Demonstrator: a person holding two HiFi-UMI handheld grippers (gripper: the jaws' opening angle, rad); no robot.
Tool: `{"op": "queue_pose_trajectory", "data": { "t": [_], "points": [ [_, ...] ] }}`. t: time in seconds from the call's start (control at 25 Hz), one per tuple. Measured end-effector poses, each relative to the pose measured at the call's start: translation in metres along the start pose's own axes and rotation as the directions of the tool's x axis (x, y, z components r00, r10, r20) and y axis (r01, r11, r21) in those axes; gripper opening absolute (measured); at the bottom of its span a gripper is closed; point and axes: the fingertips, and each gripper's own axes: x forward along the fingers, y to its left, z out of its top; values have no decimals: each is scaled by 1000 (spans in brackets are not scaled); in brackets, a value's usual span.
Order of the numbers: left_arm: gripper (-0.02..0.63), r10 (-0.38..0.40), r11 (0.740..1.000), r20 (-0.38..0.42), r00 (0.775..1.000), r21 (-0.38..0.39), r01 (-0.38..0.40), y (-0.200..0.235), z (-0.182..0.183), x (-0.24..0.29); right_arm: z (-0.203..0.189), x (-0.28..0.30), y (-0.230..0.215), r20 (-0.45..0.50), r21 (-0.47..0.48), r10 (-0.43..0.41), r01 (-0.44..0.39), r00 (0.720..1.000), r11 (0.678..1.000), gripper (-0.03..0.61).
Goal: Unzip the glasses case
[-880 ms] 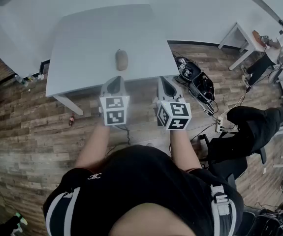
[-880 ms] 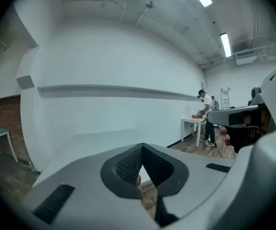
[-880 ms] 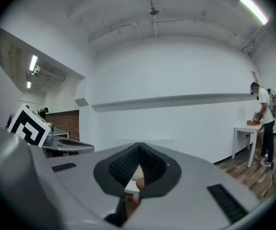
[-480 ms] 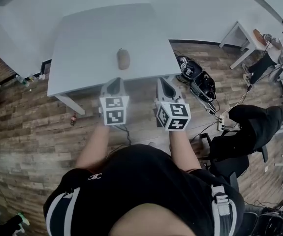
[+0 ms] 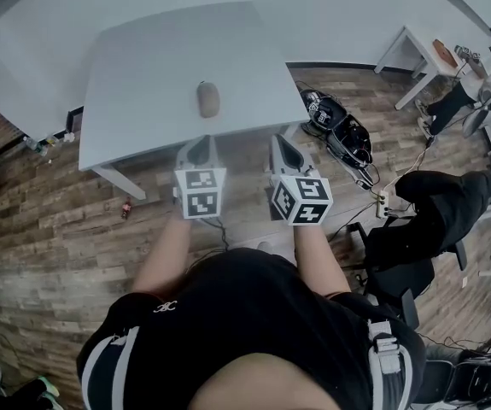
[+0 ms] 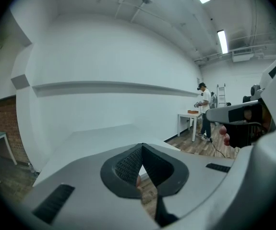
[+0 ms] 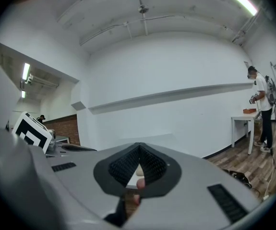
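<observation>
- Left gripper [image 5: 199, 142]: jaws clenched together, nothing between, at near edge of tabletop [image 5: 134, 84].
- Right gripper [image 5: 284, 143]: jaws clenched, empty, just beside the left.
- Glasses case [image 5: 208, 99]: flat on tabletop, beyond left gripper, apart from both.
</observation>
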Motion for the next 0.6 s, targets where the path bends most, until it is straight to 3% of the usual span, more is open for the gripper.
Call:
{"op": "queue_pose_trajectory", "data": {
  "t": [0.32, 0.6],
  "points": [
    [-11, 2, 1000, -11, 1000, -6, -2, 16, -11, -2, -4, 10, 20, 9, -26, 6, -6, 1000, 1000, 6],
    [-11, 17, 999, -6, 1000, -31, -17, 53, -22, -13, 0, 25, 56, 59, -117, -9, 16, 998, 993, 6]
  ]
}}
